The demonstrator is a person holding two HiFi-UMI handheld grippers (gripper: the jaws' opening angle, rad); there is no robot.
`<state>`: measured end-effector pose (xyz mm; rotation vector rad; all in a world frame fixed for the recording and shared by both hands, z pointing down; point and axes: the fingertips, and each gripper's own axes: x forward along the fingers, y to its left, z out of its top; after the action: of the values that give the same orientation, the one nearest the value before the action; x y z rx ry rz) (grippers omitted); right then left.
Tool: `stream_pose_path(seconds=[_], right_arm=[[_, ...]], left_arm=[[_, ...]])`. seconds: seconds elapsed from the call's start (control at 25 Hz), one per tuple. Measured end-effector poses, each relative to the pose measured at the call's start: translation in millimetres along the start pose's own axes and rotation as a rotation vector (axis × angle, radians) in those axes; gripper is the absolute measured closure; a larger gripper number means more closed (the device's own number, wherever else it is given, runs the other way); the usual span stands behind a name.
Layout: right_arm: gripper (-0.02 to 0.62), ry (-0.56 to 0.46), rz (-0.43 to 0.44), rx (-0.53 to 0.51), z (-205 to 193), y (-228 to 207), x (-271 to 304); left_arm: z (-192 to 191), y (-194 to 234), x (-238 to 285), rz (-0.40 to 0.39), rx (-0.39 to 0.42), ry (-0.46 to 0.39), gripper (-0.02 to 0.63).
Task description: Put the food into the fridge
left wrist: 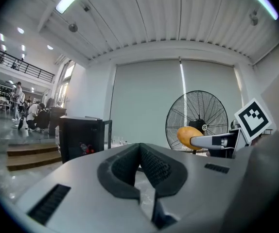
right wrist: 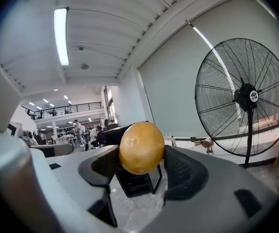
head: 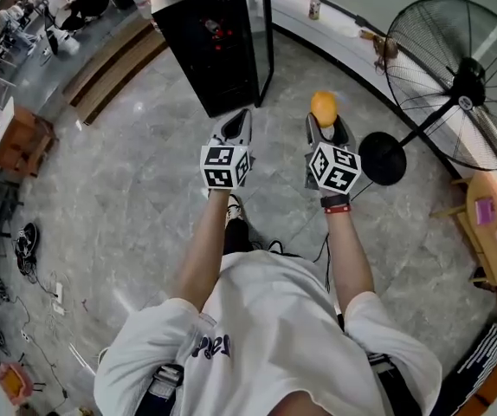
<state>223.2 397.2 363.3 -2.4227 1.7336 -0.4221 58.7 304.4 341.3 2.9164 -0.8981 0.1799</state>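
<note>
one orange fruit pinched in right claw; left claw pressed together. one black fridge, one fan.

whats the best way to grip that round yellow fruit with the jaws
Across its widest middle, one pad on each side, coming in level from the near side. The fruit is smooth and rounded, so an off-centre pinch would likely squirt it out. The right gripper holds it that way now.
</note>
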Motion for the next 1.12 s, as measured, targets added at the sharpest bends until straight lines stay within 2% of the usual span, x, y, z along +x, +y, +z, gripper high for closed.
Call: stream_pose_path(seconds=[0.4, 0.84, 1.12], right_arm=[[0.295, 0.03, 0.097, -0.016, -7.4, 62.5, 81.6], [0.295, 0.099, 0.213, -0.057, -17.9, 151.3, 198.6], [0.295, 0.135, 0.249, -0.06, -21.1, 195.1, 264.7]], left_arm=[[1.3, 77.1, 15.5, 0.08, -0.025, -0.014, 0.588], [9.4, 202.1, 40.3, 0.199, -0.062, -0.014, 0.588], [15.2, 268.4, 61.6, 0.233, -0.073, -0.016, 0.588]])
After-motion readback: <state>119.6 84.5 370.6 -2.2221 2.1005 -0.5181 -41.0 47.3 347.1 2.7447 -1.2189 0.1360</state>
